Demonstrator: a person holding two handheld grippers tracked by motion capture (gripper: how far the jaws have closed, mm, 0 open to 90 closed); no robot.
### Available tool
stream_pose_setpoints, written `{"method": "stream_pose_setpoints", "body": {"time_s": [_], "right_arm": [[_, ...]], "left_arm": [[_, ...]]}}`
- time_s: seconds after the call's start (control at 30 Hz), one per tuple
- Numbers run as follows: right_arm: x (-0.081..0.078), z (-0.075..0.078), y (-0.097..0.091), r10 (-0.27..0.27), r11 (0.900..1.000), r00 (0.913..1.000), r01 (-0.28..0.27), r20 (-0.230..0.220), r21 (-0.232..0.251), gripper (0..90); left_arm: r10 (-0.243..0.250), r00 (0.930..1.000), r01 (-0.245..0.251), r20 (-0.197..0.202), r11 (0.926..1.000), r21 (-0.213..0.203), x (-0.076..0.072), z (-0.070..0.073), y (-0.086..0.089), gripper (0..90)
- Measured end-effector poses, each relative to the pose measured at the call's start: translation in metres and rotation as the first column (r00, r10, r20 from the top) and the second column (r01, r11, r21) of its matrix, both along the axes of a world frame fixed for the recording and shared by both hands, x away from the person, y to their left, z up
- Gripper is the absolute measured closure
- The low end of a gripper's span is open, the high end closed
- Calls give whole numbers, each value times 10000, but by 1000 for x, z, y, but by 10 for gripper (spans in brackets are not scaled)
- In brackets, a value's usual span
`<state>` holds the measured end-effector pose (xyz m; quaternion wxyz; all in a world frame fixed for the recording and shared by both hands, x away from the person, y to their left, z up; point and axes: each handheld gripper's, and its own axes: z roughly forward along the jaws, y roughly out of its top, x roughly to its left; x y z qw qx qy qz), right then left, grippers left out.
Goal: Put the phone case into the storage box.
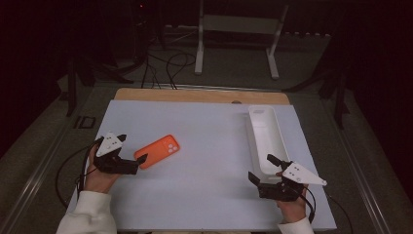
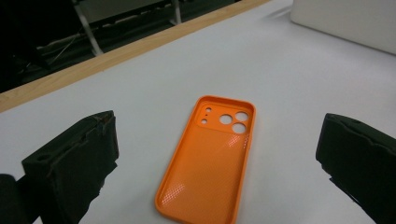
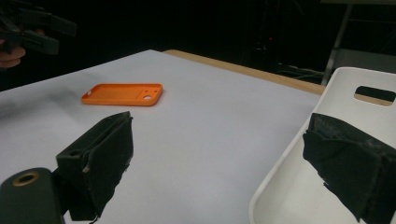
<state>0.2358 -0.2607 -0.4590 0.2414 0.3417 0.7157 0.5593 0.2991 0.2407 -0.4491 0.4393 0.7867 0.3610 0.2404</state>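
We judge the orange phone case (image 2: 210,161) light and flexible (hollow side up), best pinched across its long rims; left gripper (image 1: 129,153) and right gripper (image 1: 263,168) both spread wide.

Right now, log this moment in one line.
left gripper: open, at orange phone case | right gripper: open, straddling white tray rim | case flat on table

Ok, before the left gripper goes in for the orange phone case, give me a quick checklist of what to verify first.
1. Left gripper open: ok, jaws stand wide apart.
2. Orange phone case between the jaws' line: ok, centred ahead in the left gripper view.
3. Case lying flat, hollow side up, on the white table: ok.
4. Space around the case free: ok, nothing touches it.
5. Right gripper out of the way: ok, open, by the white tray.
6. Jaws already on the case: not ok, no contact visible.
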Motion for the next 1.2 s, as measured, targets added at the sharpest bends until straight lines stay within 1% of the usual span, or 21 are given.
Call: {"method": "stream_pose_setpoints", "body": {"time_s": [0.07,0.13,0.17,0.27,0.37,0.43,0.53,0.63,0.73,0.77,0.97,1.03,1.07,1.2], "right_arm": [[0,0,0,8,10000,10000,-7,-9,12,83],[0,0,0,12,10000,10000,-12,-19,27,83],[0,-1,0,25,10000,10000,-25,-29,25,83],[0,0,0,15,10000,10000,-15,-13,27,83],[0,0,-1,-6,10000,10000,6,26,19,83],[0,1,-1,-7,10000,10000,6,22,35,83],[0,1,-1,-1,10000,10000,1,29,24,83],[0,0,-1,2,10000,10000,-2,32,0,83],[0,1,-1,4,10000,10000,-4,29,5,83],[0,0,-1,1,10000,10000,-1,25,4,83],[0,0,-1,7,10000,10000,-7,26,5,83],[0,0,-1,19,10000,10000,-19,22,-1,83],[0,0,-1,19,10000,10000,-19,22,-1,83],[0,0,-1,36,10000,10000,-36,-1,-12,83]], "left_arm": [[-24,10000,24,-37,9999,104,2,0,0,0],[-24,10000,24,-37,9999,104,2,0,0,0],[-15,9999,19,-151,9996,265,5,-1,-1,0],[0,9997,9,-238,9994,358,8,-2,-2,0],[-18,9994,37,-338,9985,554,10,-2,-3,0],[-44,9993,66,-373,9983,578,11,-3,-4,0],[-54,9987,95,-499,9967,805,14,-3,-6,0],[-48,9981,106,-612,9955,941,16,-4,-7,0],[-43,9979,106,-651,9953,959,17,-4,-7,0],[-30,9970,115,-770,9940,1091,19,-5,-8,0],[-45,9948,194,-1014,9891,1463,24,-7,-11,0],[-45,9948,194,-1014,9891,1463,24,-7,-11,0],[-50,9938,226,-1114,9872,1577,25,-9,-12,0],[-49,9920,282,-1262,9826,1835,28,-11,-14,0]]}}
